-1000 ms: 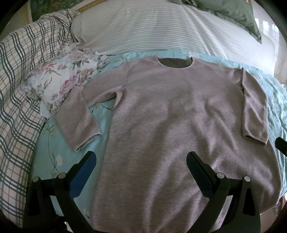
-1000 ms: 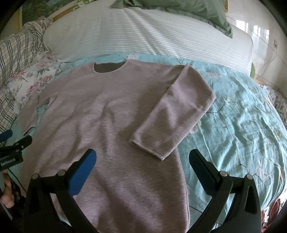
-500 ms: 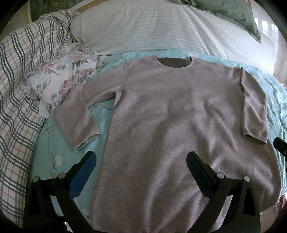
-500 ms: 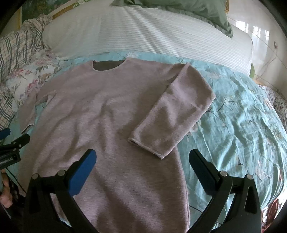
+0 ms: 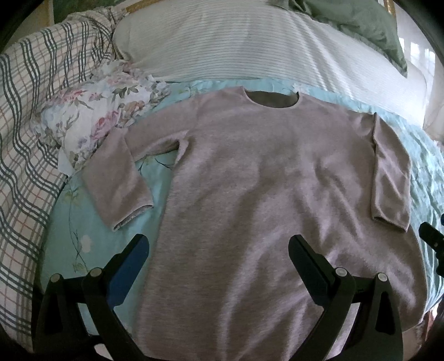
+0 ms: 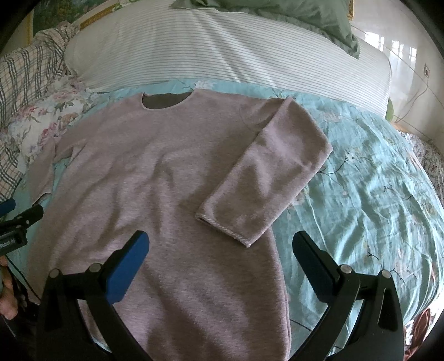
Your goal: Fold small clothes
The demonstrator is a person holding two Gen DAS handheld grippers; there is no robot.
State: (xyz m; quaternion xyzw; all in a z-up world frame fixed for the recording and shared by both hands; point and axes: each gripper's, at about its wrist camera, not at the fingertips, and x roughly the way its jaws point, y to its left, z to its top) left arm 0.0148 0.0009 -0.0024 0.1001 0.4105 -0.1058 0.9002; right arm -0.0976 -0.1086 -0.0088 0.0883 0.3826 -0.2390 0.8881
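A mauve long-sleeved sweater (image 5: 263, 194) lies flat, front up, on a light blue floral bedsheet (image 5: 83, 230), neckline away from me. It also shows in the right wrist view (image 6: 155, 180). Its left sleeve (image 5: 116, 177) bends down beside the body. Its right sleeve (image 6: 266, 177) is folded in along the body edge. My left gripper (image 5: 219, 250) is open and empty above the sweater's lower left part. My right gripper (image 6: 220, 250) is open and empty above the lower right part, just below the right cuff.
A striped white pillow (image 5: 249, 47) and a green pillow (image 6: 291, 16) lie beyond the neckline. A floral cloth (image 5: 91, 111) and a plaid blanket (image 5: 25, 138) lie at the left. Bare sheet (image 6: 374, 194) spreads to the right of the sweater.
Both grippers have drifted slightly; the sweater has not moved and both stay open.
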